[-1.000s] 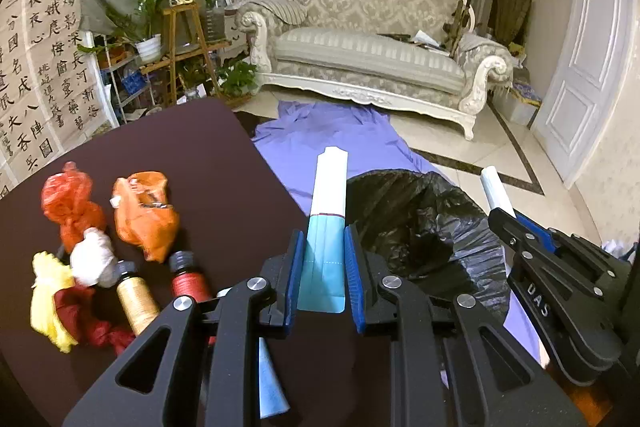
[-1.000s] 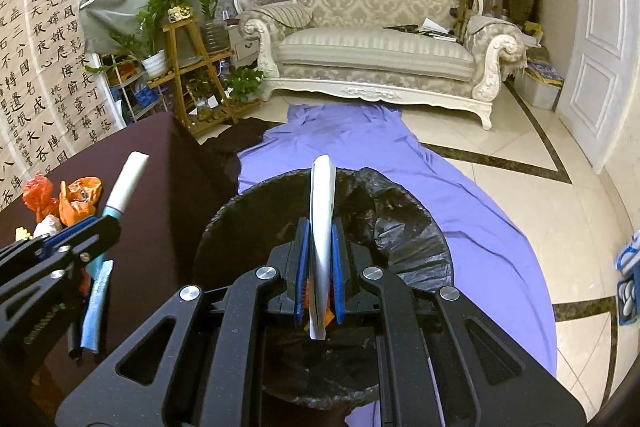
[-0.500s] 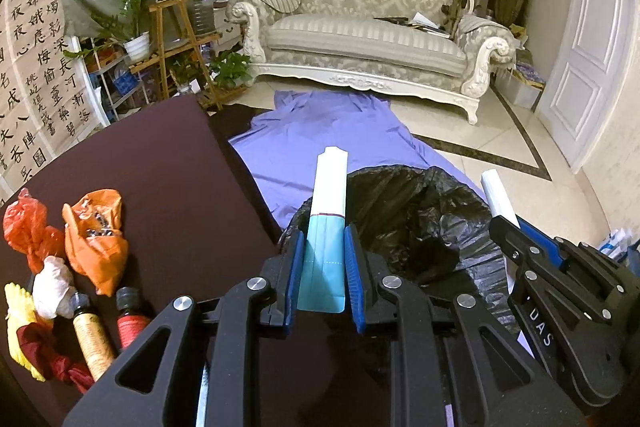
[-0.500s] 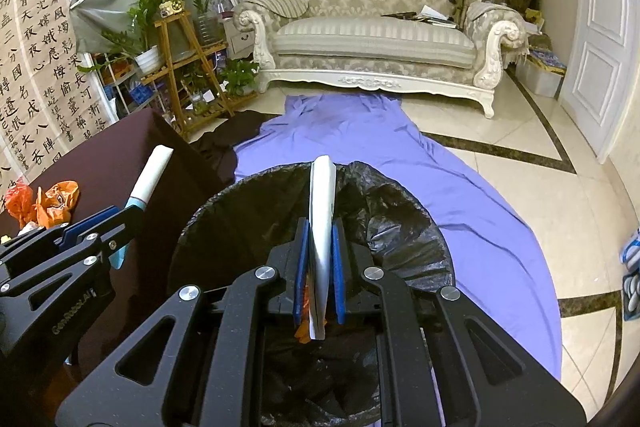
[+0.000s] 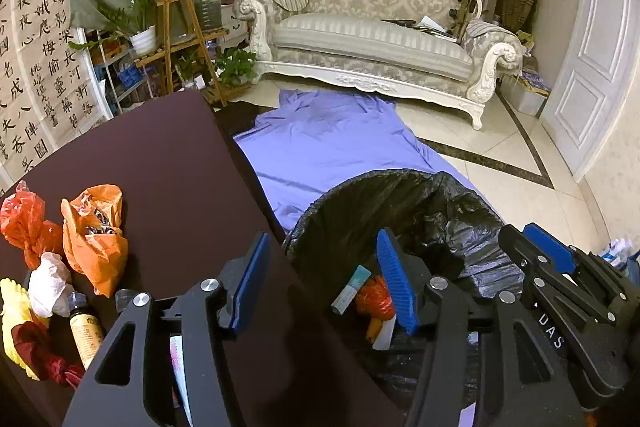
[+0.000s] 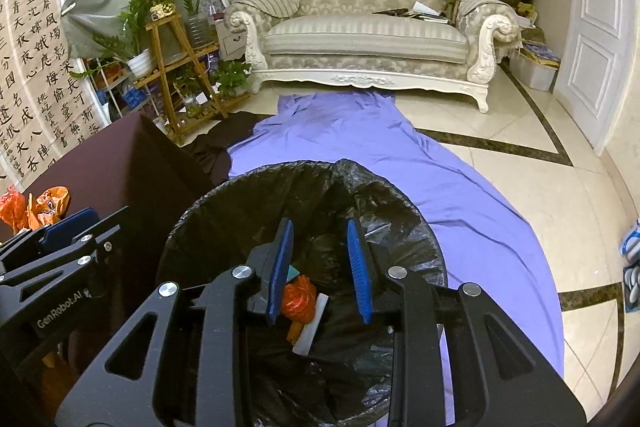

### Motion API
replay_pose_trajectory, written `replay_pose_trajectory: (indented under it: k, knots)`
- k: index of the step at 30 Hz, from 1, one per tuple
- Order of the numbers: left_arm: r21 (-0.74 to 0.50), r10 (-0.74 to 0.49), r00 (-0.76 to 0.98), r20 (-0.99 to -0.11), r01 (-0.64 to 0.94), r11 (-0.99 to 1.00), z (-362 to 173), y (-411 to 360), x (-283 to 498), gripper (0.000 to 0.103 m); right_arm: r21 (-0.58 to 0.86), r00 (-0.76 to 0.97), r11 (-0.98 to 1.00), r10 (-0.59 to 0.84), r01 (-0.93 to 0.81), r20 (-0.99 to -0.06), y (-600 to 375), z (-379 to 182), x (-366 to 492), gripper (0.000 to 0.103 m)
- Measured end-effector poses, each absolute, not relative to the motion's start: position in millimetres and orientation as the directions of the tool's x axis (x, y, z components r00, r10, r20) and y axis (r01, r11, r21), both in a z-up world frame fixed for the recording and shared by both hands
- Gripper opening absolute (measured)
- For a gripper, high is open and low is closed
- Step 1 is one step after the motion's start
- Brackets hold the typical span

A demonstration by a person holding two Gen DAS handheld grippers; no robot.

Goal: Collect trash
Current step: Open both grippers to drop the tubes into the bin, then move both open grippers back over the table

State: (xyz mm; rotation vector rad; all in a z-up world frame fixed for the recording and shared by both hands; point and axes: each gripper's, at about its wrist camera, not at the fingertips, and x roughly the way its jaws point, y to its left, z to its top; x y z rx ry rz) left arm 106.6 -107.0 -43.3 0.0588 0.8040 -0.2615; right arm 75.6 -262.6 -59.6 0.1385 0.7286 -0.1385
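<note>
Both of your hand-held grippers have just been opening with nothing between their blue pads: the left hand-held gripper (image 5: pixel 324 279) stands wide, the right hand-held gripper (image 6: pixel 320 267) narrower. The white-and-teal tubes (image 5: pixel 351 290) now lie in the black-lined trash bin (image 6: pixel 208 211). More trash waits on the dark brown table (image 5: pixel 160 163): crumpled orange plastic bags (image 5: pixel 94 227) and a small amber bottle (image 5: pixel 86 333). Swinging back, you risk clipping the table edge or nudging the bottle, which would likely roll.
</note>
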Motion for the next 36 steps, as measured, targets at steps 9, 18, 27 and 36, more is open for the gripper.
replay_pose_trajectory:
  k: [9, 18, 27, 36]
  knots:
    - [-0.053, -0.206, 0.684, -0.7, 0.238, 0.97, -32, -90, 94, 0.064, 0.081, 0.738, 0.983, -0.068, 0.164, -0.671, -258, -59, 70, 0.029]
    - [-0.057, -0.167, 0.698, -0.696, 0.178, 0.982, -24, -52, 68, 0.064, 0.09, 0.741, 0.99, -0.021, 0.11, -0.671, -231, -55, 55, 0.029]
    - [-0.059, -0.104, 0.719, -0.687, 0.088, 0.994, -16, -4, 41, 0.064, 0.088, 0.74, 0.996, 0.034, 0.034, -0.672, -192, -49, 38, 0.029]
    - [-0.053, -0.022, 0.709, -0.705, -0.022, 0.998, -25, 46, 18, 0.064, 0.083, 0.726, 0.995, 0.099, -0.058, -0.681, -149, -48, 29, 0.029]
